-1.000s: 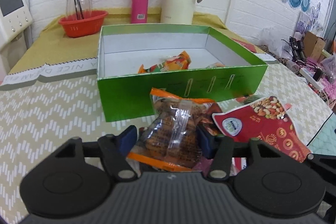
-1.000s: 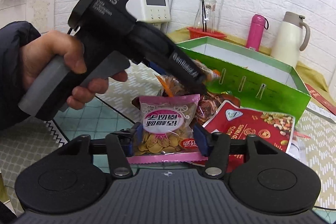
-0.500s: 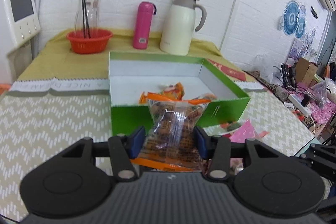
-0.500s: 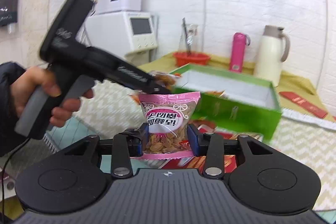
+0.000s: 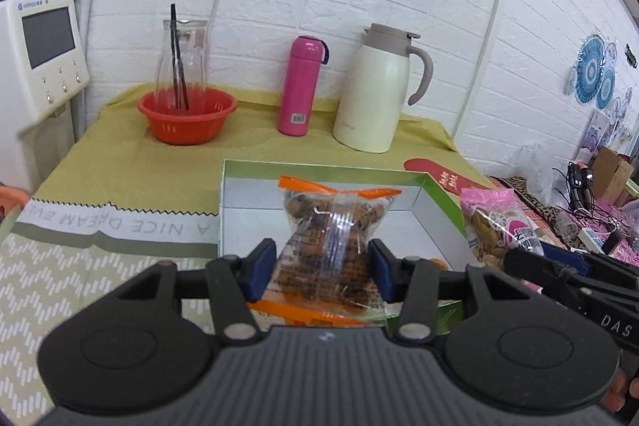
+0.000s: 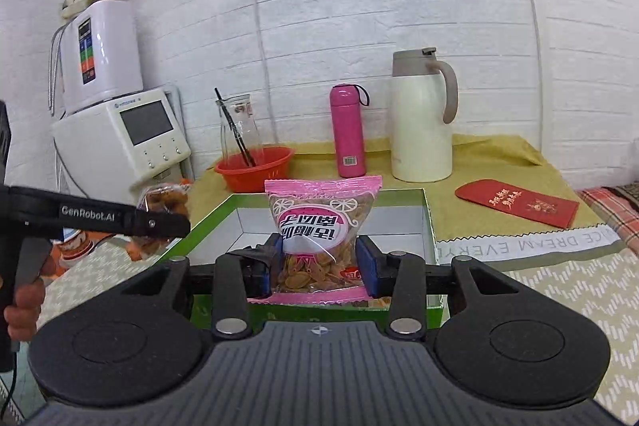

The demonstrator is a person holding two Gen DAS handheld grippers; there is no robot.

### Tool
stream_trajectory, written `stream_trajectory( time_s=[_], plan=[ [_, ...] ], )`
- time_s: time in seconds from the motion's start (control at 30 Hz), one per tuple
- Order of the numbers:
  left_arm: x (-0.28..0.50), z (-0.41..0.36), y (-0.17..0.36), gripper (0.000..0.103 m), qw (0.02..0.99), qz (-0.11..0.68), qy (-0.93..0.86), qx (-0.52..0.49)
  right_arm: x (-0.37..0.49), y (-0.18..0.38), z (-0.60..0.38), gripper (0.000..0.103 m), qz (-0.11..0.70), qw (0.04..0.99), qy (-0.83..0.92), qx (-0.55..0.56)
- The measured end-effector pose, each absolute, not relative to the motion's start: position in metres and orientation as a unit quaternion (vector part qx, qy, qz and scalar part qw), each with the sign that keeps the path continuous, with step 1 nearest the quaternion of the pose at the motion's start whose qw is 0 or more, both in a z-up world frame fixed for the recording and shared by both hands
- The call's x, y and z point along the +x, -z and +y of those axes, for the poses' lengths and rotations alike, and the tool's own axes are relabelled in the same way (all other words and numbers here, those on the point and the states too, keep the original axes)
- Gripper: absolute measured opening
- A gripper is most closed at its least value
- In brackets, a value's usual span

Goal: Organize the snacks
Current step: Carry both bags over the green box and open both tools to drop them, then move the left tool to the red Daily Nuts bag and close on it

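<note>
My left gripper (image 5: 321, 272) is shut on a clear, orange-trimmed packet of brown cookies (image 5: 329, 244) and holds it above the near edge of the open green box (image 5: 437, 188). My right gripper (image 6: 319, 268) is shut on a pink packet of seeds (image 6: 319, 222) and holds it over the same green box (image 6: 427, 222). The pink packet also shows in the left wrist view (image 5: 495, 226), to the right of the box. The cookie packet shows in the right wrist view (image 6: 159, 214), at the left gripper's tip. The box floor is mostly hidden.
At the back on a yellow cloth stand an orange bowl (image 5: 187, 116) with a glass carafe, a pink flask (image 5: 301, 86) and a cream thermos jug (image 5: 379, 88). A red envelope (image 6: 517, 202) lies right of the box. A white appliance (image 6: 120, 138) stands at the left.
Both grippers have lifted their packets off the table and moved forward over the green box. The snacks left on the table have dropped out of view.
</note>
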State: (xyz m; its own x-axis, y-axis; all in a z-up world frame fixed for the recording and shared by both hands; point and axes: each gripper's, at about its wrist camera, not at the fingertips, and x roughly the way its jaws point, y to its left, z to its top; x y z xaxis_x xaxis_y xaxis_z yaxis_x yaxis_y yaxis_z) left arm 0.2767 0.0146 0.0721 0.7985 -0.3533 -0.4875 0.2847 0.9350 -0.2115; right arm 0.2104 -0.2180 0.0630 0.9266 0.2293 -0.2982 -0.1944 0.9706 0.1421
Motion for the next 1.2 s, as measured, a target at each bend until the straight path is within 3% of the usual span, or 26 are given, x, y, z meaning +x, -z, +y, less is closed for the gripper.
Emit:
stream_trajectory(
  time_s=[0.4, 0.43, 0.5, 0.53, 1.2],
  plan=[
    [0.33, 0.009, -0.044, 0.05, 0.938, 0.305, 0.158, -0.058, 0.288, -0.031, -0.214, 0.073, 0.234, 0.965, -0.096, 0.072],
    [0.331, 0.009, -0.043, 0.072, 0.939, 0.298, 0.159, -0.06, 0.292, -0.028, -0.212, 0.076, 0.241, 0.963, -0.105, 0.066],
    [0.326, 0.013, -0.045, 0.098, 0.947, 0.27, 0.154, -0.081, 0.292, -0.027, -0.208, 0.101, 0.238, 0.964, -0.113, 0.044],
    [0.322, 0.015, -0.047, 0.102, 0.951, 0.256, 0.146, -0.09, 0.289, -0.027, -0.206, 0.103, 0.228, 0.967, -0.113, 0.031],
    [0.254, 0.009, -0.079, 0.102, 0.959, 0.238, 0.137, -0.071, 0.219, -0.065, -0.205, 0.103, 0.185, 0.976, -0.119, -0.007]
  ],
)
